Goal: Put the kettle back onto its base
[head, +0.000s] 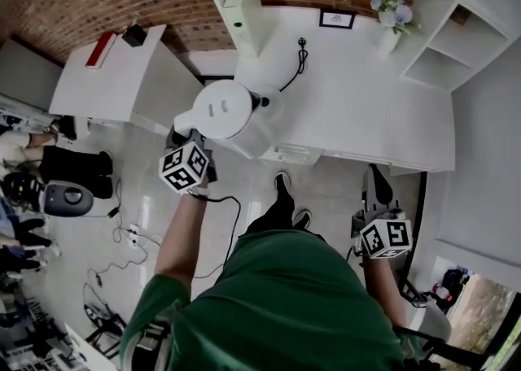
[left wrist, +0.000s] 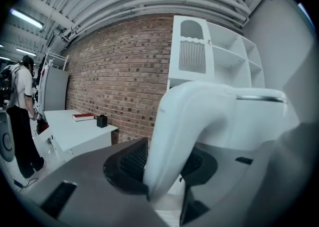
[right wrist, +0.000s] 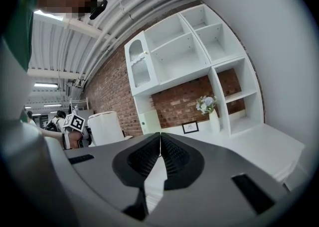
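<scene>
A white kettle is at the front left corner of the white counter. My left gripper is shut on its handle; in the left gripper view the curved handle fills the gap between the dark pads. A black cord runs from a plug on the counter to a spot just right of the kettle. There a pale round edge that may be the base shows, mostly hidden. My right gripper hangs lower right beside the counter's front edge, shut and holding nothing.
A vase of flowers and a small picture frame stand at the counter's back, with white shelves behind. A second white table at left bears a red book. Cables and a power strip lie on the floor.
</scene>
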Demonstrator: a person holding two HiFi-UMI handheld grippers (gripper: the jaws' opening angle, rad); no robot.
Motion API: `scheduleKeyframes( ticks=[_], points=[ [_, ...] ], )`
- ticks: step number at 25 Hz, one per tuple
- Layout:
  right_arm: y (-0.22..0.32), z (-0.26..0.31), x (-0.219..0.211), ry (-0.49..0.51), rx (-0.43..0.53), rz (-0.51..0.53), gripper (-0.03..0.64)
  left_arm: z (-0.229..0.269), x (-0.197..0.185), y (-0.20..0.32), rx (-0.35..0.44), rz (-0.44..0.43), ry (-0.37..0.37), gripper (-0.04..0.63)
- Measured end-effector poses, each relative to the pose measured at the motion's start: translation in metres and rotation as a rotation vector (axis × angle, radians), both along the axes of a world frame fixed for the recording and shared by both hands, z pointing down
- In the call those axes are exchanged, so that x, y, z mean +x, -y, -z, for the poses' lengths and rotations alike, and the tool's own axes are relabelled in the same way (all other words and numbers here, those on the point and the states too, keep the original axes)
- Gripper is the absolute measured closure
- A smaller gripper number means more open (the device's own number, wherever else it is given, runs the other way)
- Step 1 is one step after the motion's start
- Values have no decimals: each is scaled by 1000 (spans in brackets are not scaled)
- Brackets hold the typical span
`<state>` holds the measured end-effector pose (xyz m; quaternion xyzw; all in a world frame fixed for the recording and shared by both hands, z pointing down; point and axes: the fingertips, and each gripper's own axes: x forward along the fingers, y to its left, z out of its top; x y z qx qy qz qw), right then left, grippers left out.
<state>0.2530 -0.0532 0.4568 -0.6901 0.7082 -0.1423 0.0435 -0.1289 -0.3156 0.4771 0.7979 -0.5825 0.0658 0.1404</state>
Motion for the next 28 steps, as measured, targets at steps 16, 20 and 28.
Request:
scheduleKeyframes(
  ticks=[16,20,28],
  points=[
    [149,11,17,-31,-102,-57,594,-78,68,149,6,-147,50,434],
    [174,-2,12,-51,-158,-53,594,-94,77,168,-12,-174,47,434],
    [209,-19,-5,-25,-202,-20,594,-105,84,186,-31,-206,11,434]
  ],
)
